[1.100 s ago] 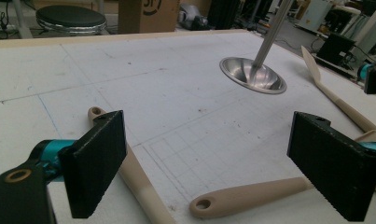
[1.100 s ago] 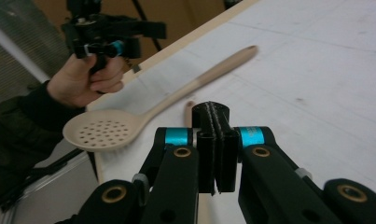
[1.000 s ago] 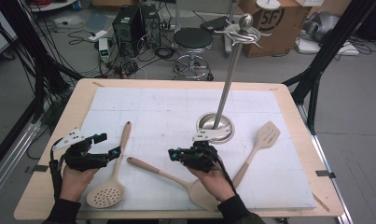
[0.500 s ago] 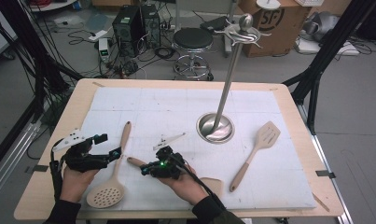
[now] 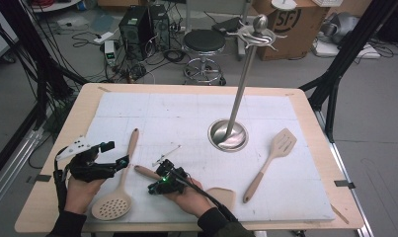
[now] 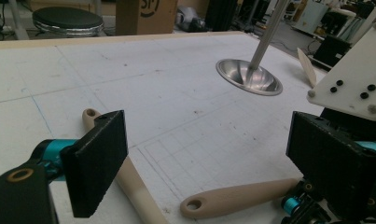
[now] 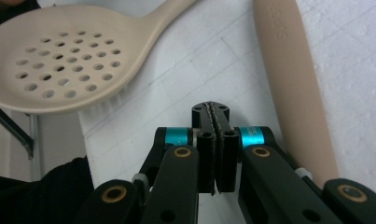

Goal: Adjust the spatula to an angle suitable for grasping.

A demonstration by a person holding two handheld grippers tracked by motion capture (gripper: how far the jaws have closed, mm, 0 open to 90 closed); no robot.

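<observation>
Right gripper (image 7: 215,122) clenched empty, pads together, just beside beige wooden turner handle (image 7: 293,88) lying on white foam mat (image 5: 186,118); left gripper (image 6: 204,154) released wide over beige perforated skimmer spoon (image 5: 112,205)

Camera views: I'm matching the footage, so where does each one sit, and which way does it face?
High view: above the person's side, looking forward and down on the table; both forearms enter from below.
Left gripper view: on the left gripper, facing the utensil stand; open fingers.
Right gripper view: on the right gripper, facing down; fingers shut.
All three show the skimmer.
</observation>
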